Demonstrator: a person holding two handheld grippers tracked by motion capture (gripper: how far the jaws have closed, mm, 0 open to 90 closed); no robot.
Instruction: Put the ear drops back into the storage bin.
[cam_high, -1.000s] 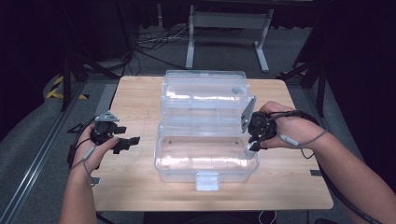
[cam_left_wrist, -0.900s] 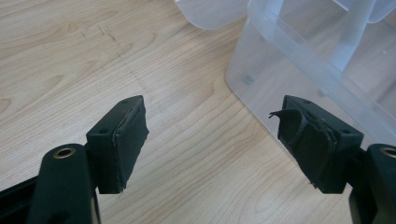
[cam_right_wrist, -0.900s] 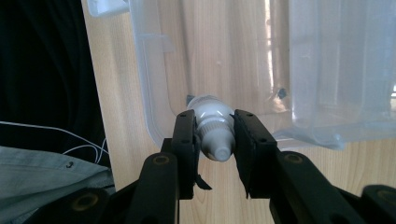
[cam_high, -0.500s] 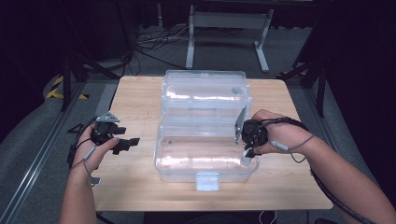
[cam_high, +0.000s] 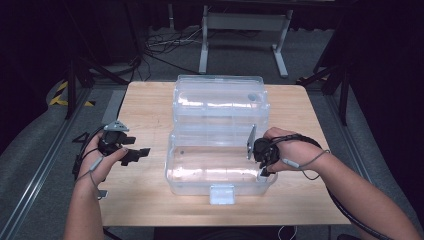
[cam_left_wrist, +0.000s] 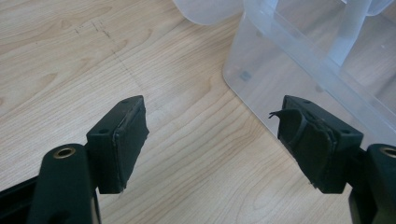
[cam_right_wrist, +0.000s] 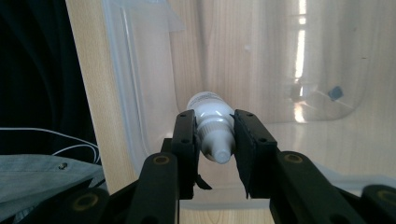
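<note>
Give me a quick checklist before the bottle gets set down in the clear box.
1. Right gripper clamped on the white bottle: ok, pads press both sides.
2. Clear box open, lid back: ok.
3. Bottle over the box's inside: ok, in the right gripper view.
4. Box floor below free of other things: cannot tell, glare.
5. Left gripper out of the way: ok, open over the table, beside the box.
</note>
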